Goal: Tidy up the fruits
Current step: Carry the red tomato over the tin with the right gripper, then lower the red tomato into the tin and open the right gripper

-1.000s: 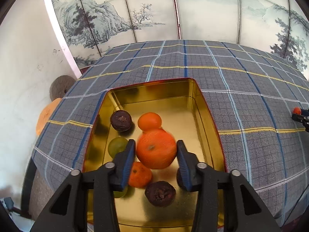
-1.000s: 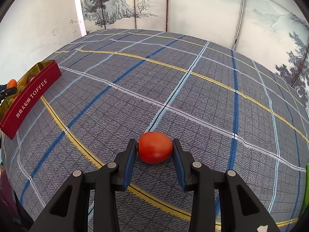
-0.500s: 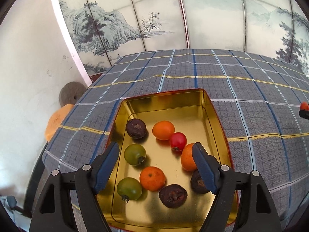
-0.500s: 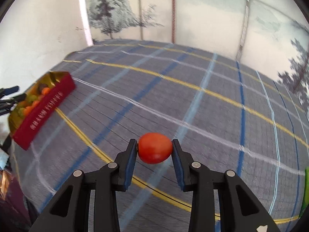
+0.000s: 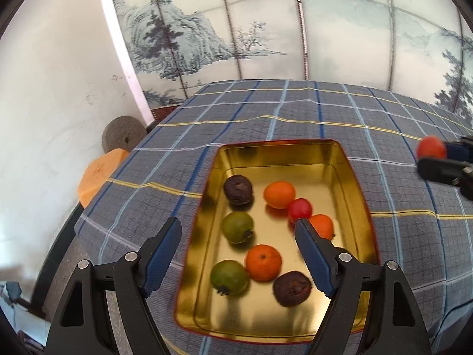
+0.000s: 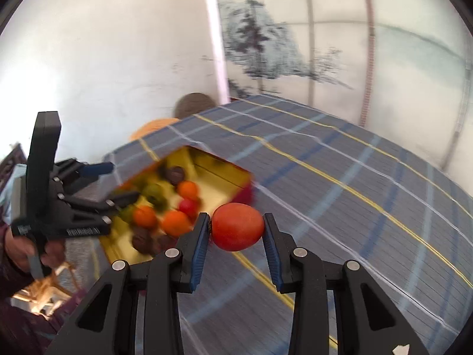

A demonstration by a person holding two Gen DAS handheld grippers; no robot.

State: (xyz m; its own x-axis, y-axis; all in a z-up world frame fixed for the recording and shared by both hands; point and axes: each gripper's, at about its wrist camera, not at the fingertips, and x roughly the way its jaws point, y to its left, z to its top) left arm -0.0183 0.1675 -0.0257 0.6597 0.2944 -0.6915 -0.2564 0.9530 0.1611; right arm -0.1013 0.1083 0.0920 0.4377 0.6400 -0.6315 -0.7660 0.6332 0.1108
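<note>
Right hand-held gripper [image 6: 236,230] clamps a smooth red-orange tomato [image 6: 238,226] above the plaid-clothed worktop [image 6: 340,195], just right of the gold rectangular tin [image 5: 353,177]; left hand-held gripper [image 5: 238,233] hangs wide apart over the tin's fruit, gripping nothing.

The gold tin [image 5: 354,189] holds three oranges [image 5: 279,194], two green fruits [image 5: 237,226], two dark wrinkled fruits [image 5: 238,189], one small red fruit [image 5: 299,209]; one red tomato [image 6: 237,226] outside.
</note>
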